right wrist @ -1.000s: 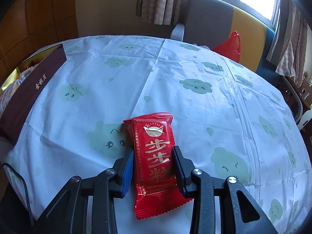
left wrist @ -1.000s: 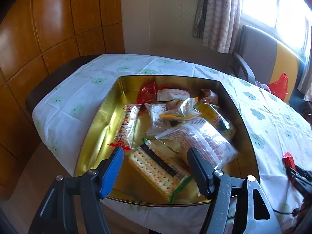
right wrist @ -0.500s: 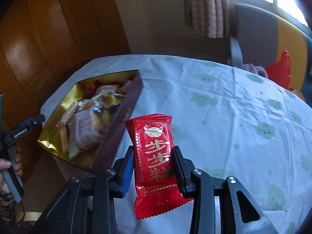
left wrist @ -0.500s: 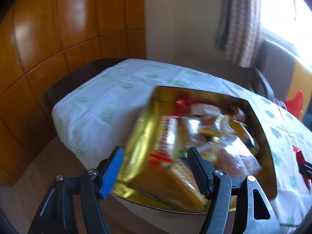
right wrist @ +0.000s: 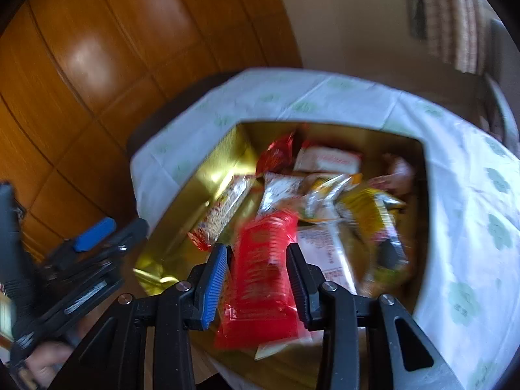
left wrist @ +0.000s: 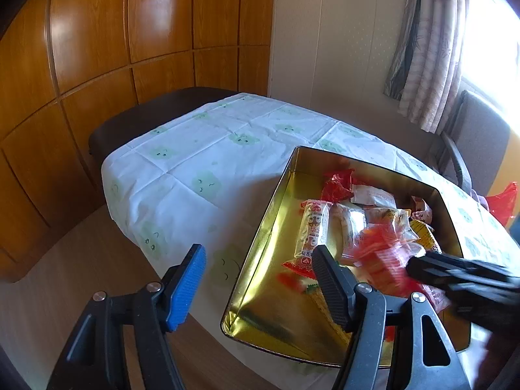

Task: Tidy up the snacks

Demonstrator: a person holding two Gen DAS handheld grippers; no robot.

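A gold tin on the clothed table holds several snack packets. My right gripper is shut on a red snack packet and hovers over the near part of the tin. From the left wrist view that packet shows blurred above the snacks, with the right gripper's black body coming in from the right. My left gripper stands open and empty at the tin's near left corner. It also shows at the left of the right wrist view as the left gripper, held by a hand.
The white tablecloth with green faces covers the table. Wooden wall panels stand to the left. A grey chair, a curtain and a red bag are at the back right.
My right gripper has lifted the red packet off the tablecloth and swung it left until it hangs over the tin. My left gripper has drifted left, off the tin's middle to its corner.
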